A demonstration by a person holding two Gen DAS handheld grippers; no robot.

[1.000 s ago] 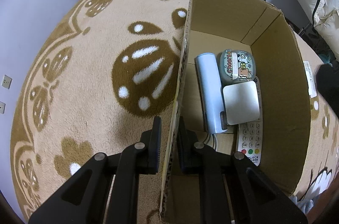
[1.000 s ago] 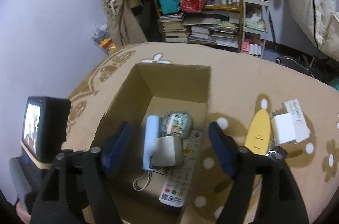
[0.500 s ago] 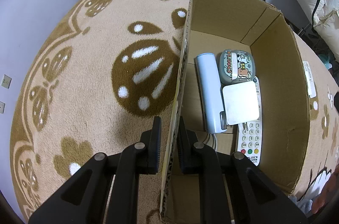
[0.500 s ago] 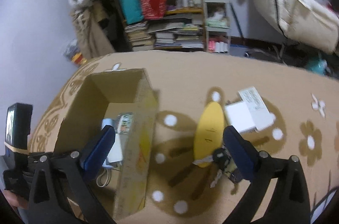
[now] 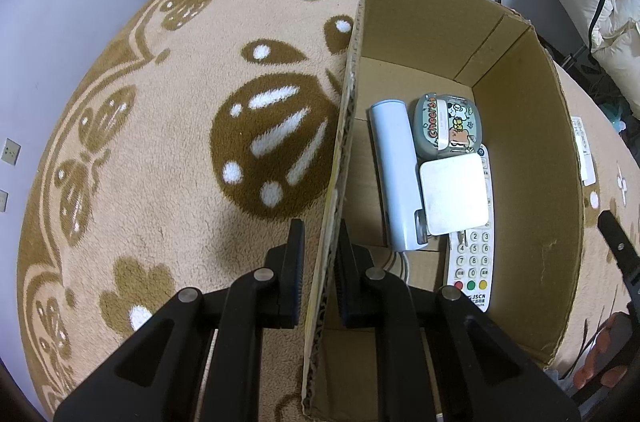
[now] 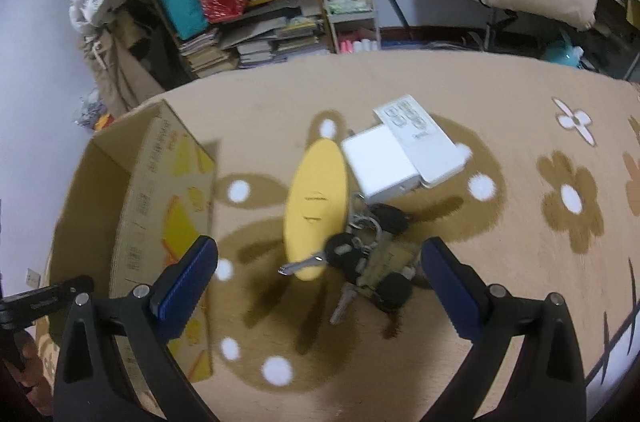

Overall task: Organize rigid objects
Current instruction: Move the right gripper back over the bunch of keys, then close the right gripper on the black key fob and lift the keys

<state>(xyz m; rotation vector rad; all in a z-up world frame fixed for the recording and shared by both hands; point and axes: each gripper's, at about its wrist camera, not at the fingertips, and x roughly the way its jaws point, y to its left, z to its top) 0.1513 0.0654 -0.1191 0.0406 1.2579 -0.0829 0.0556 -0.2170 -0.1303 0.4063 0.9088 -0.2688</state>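
**Box wall pinched on the left, wide jaws over the loose pile on the right**

The cardboard box [image 5: 420, 34] is plain corrugated board, its cut edge showing the fluting, with printed yellow panels on its outer face in the right wrist view. The left gripper [image 5: 319, 254] is clamped on the box's near side wall, one black finger outside on the rug, the other inside. On the box floor lie a smooth pale-blue cylinder [image 5: 394, 174], a rounded grey case [image 5: 448, 130] with cartoon print, a flat white square block [image 5: 454, 198] resting on a white remote [image 5: 470, 262] with coloured buttons; a thin white cord runs from the cylinder's near end.

The right gripper [image 6: 318, 278] hangs spread wide and empty, its blue pads either side of a bunch of keys [image 6: 360, 258] with black heads and what looks like a tan tag, though blur makes that uncertain. Touching the keys is a smooth yellow oval case [image 6: 316, 206]; just beyond sit a white boxy adapter [image 6: 378, 168] and a flat white remote control [image 6: 420, 142] leaning on it.

All rests on a fleecy tan rug [image 6: 520, 262] with brown flowers and white dots. Behind stand cluttered bookshelves [image 6: 256, 34].
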